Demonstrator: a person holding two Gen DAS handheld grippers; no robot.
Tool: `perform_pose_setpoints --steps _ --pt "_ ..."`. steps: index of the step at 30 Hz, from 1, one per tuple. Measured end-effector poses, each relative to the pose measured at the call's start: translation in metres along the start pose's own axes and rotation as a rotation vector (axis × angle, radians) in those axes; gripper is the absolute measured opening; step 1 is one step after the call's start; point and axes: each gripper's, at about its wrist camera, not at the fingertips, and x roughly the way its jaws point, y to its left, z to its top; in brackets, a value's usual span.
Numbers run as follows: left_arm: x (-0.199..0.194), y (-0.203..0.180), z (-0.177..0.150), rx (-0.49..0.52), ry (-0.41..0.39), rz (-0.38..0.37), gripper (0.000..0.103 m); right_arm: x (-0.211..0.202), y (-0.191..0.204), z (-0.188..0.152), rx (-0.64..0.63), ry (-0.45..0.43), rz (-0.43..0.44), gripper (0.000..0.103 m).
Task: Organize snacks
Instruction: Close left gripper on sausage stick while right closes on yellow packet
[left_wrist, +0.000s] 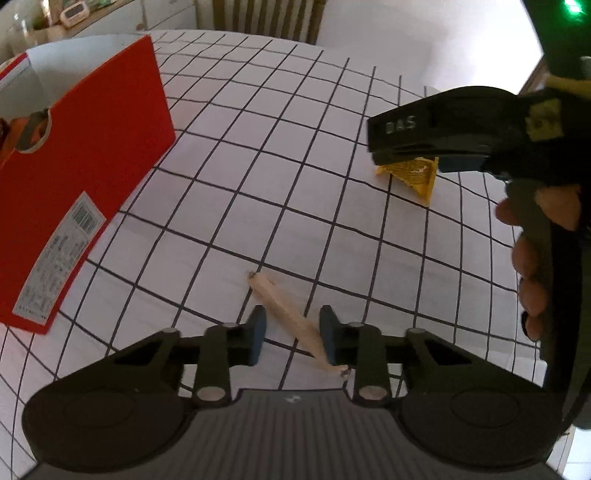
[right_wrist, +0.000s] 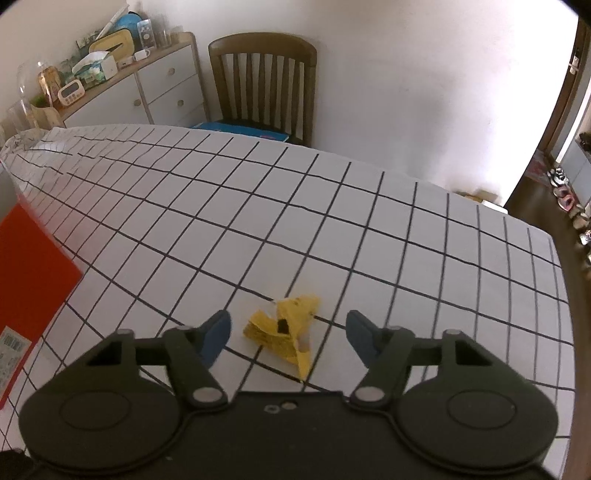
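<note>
A long tan snack stick (left_wrist: 291, 317) lies on the checked tablecloth between the fingers of my left gripper (left_wrist: 292, 336), which is open around it. A crumpled yellow snack packet (right_wrist: 286, 334) lies on the cloth between the fingers of my right gripper (right_wrist: 287, 338), which is open wide and just above it. In the left wrist view the yellow packet (left_wrist: 415, 175) shows under the right gripper's black body (left_wrist: 443, 127). A red box (left_wrist: 85, 184) with a white label stands at the left, open at the top.
The table is covered by a white cloth with a black grid (right_wrist: 332, 221). A wooden chair (right_wrist: 264, 81) stands at the far edge. A cluttered sideboard (right_wrist: 122, 88) is at the back left. The red box's corner (right_wrist: 29, 266) shows at the left.
</note>
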Motion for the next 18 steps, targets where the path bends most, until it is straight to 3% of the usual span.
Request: perform_pose_setpoints --steps 3,8,18 --pt "-0.001 0.010 -0.001 0.001 -0.003 -0.025 0.014 0.004 0.004 0.001 -0.006 0.007 0.007 0.056" --pt "-0.002 0.027 -0.002 -0.022 0.025 -0.080 0.011 0.005 0.004 0.000 0.010 -0.001 0.006 0.037" --pt "-0.009 0.049 -0.009 -0.041 0.050 -0.140 0.010 -0.013 -0.001 -0.017 0.056 -0.009 0.023 0.032"
